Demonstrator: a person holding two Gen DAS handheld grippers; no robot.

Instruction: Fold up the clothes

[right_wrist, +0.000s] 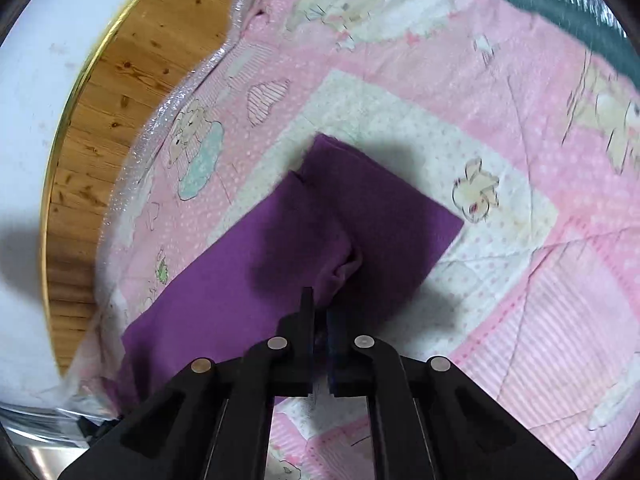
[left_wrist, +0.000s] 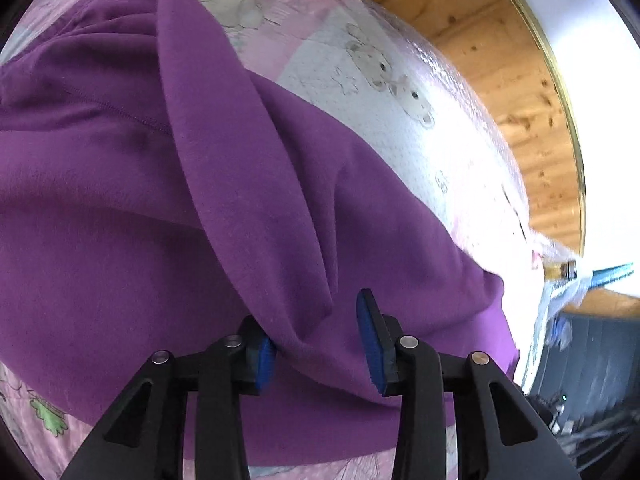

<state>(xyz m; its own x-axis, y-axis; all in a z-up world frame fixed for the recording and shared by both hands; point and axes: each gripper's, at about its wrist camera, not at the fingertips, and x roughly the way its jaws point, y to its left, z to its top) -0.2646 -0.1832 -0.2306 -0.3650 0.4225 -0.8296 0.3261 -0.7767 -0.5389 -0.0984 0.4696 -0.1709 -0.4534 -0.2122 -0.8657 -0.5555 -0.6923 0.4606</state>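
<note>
The purple garment (right_wrist: 304, 232) lies on a pink quilt (right_wrist: 500, 280) with animal prints, beside a wooden floor (right_wrist: 120, 80). The right gripper (right_wrist: 320, 320) has its jaws closed on a raised fold of this garment. The left gripper (left_wrist: 320, 344) stands wide open, with cloth bunched between its blue pads (left_wrist: 370, 344) but not pinched.

Left gripper (left_wrist: 316, 344) agape, right gripper (right_wrist: 320, 320) clamped.

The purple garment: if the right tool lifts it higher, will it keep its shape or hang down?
The purple garment will probably hang down limp: it already bunches into soft folds where the right tool pinches it. It looks thick and fleecy, so likely not slippery. It may drag across the quilt.
</note>
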